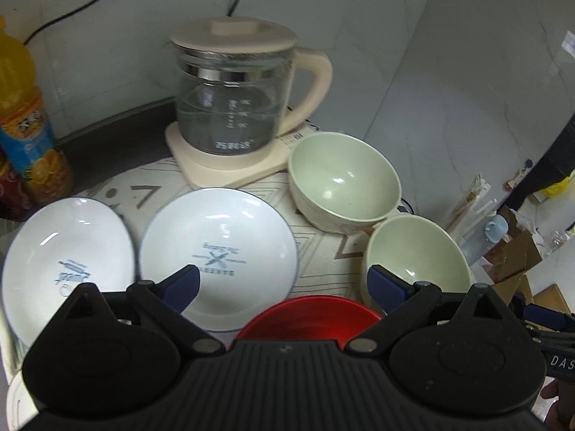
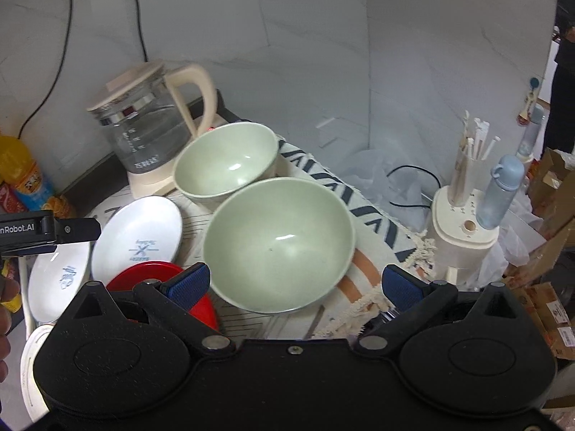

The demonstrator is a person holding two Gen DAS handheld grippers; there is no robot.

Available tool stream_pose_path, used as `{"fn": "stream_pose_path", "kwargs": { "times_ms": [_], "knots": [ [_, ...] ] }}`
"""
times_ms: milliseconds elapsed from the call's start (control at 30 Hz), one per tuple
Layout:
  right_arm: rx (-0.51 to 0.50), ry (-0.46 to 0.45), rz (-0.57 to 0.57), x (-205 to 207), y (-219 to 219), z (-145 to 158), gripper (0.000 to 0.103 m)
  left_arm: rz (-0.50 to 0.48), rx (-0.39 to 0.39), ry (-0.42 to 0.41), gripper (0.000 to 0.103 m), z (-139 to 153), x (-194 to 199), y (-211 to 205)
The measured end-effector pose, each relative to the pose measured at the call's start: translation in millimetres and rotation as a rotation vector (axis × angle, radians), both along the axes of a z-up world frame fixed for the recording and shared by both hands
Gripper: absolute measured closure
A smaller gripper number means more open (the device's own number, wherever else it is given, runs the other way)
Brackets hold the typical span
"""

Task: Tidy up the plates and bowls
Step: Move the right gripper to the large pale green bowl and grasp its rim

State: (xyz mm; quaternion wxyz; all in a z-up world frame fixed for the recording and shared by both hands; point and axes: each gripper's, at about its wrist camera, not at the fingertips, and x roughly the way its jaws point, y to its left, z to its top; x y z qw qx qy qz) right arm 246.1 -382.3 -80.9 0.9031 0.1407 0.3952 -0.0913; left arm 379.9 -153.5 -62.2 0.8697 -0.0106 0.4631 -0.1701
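Two white plates with blue print lie side by side on a patterned cloth: one at the left [image 1: 61, 251] [image 2: 59, 273], one in the middle [image 1: 219, 248] [image 2: 138, 233]. A red plate [image 1: 309, 314] [image 2: 154, 273] sits nearest me. Two pale green bowls stand upright and apart, the far bowl [image 1: 345, 183] [image 2: 226, 161] near the kettle, the near bowl [image 1: 417, 251] [image 2: 280, 240] at the cloth's right side. My left gripper [image 1: 284, 283] is open above the red plate. Just short of the near bowl hangs my right gripper [image 2: 294, 283], open and holding nothing.
A glass kettle [image 1: 233, 104] [image 2: 143, 133] on a cream base stands at the back against the wall. Drink bottles [image 1: 28, 129] stand at the left. A cream holder with chopsticks [image 2: 463, 222] and a blue bottle [image 2: 501, 190] stand right of the cloth. Cardboard boxes [image 2: 550, 215] lie beyond.
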Motion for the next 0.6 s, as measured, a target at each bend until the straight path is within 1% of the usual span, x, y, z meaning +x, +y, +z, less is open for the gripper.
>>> {"fn": "stream_pose_path", "kwargs": {
  "times_ms": [67, 133, 200, 267, 300, 367, 400, 433, 467, 533, 600],
  "knots": [
    [0.009, 0.004, -0.005, 1.1, -5.1, -2.8, 0.001, -0.018, 0.005, 0.006, 0.007, -4.4, 1.9, -9.2],
    [-0.008, 0.014, -0.001, 3.7, -8.6, -6.6, 0.008, -0.034, 0.008, 0.017, 0.01, -8.7, 4.6, -18.0],
    [-0.023, 0.022, 0.005, 6.8, -12.1, -10.2, 0.012, -0.046, 0.002, 0.021, 0.011, -11.8, 7.6, -27.0],
    [-0.008, 0.024, 0.012, 9.9, -18.4, -13.8, 0.018, -0.064, 0.002, 0.029, 0.016, -14.1, 11.2, -37.8],
    [-0.002, 0.031, 0.014, 11.6, -20.7, -15.2, 0.019, -0.068, 0.002, 0.035, 0.017, -15.0, 13.5, -43.0],
    [0.01, 0.044, 0.017, 17.1, -26.2, -18.3, 0.022, -0.072, -0.008, 0.047, 0.026, -17.2, 17.9, -52.5],
    [0.017, 0.044, 0.023, 19.8, -28.9, -19.8, 0.024, -0.079, -0.012, 0.054, 0.028, -19.4, 20.3, -57.3],
    [0.02, 0.043, 0.028, 22.1, -30.8, -21.2, 0.025, -0.087, -0.009, 0.063, 0.032, -22.3, 22.7, -63.0],
    [0.021, 0.044, 0.034, 24.6, -33.3, -22.9, 0.028, -0.092, -0.001, 0.071, 0.037, -25.7, 25.3, -68.0],
    [0.033, 0.06, 0.038, 30.8, -38.4, -27.9, 0.034, -0.093, 0.006, 0.097, 0.043, -32.5, 30.5, -76.4],
    [0.052, 0.068, 0.043, 34.6, -42.1, -32.2, 0.039, -0.097, 0.003, 0.121, 0.047, -38.9, 35.1, -83.2]
  ]
}}
